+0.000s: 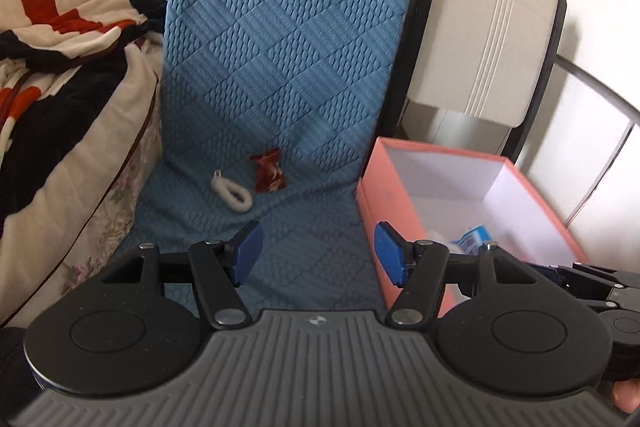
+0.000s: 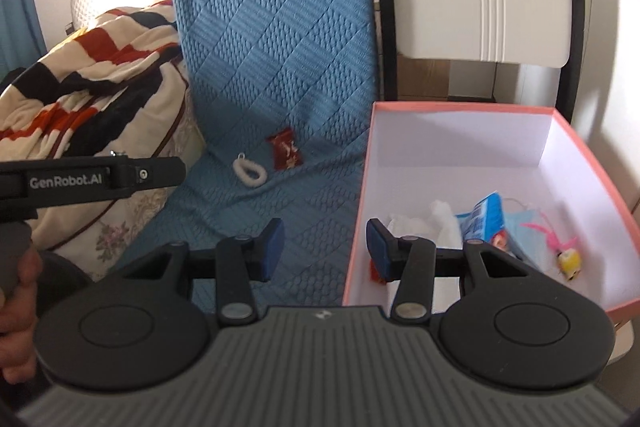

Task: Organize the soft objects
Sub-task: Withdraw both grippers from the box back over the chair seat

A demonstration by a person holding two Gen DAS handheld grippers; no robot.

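- Left wrist view: hovering over the blue quilted cushion [image 1: 280, 67], left gripper [image 1: 318, 253] with fingers spread and nothing between the blue pads [image 1: 248, 251].
- Lying ahead on the cushion, a white loop of soft cord [image 1: 234, 193] and a red wrapper [image 1: 269, 171], just beside each other, well short of the pads.
- Sitting to the right, touching the cushion's edge, a pink box [image 1: 440, 147]; crumpled to the left, a striped blanket [image 1: 68, 15].
- Likely step: reaching for one of the two loose pieces. Worth coming down with the pads straddling a single piece and pressing lightly into the cushion before closing, so as not to pinch the fabric beneath.
- Right wrist view: right gripper [image 2: 326, 247] also gaping, narrower than the left, holding nothing, straddling the box's near-left wall.
- Already lying inside the box [image 2: 592, 171]: white tissue [image 2: 424, 223], a blue packet [image 2: 484, 215], a small yellow toy [image 2: 568, 261].
- Entering at left, the other gripper's arm [image 2: 92, 179], gripped by a hand [image 2: 20, 307].
- Best kept clear of the box wall while carrying anything across.
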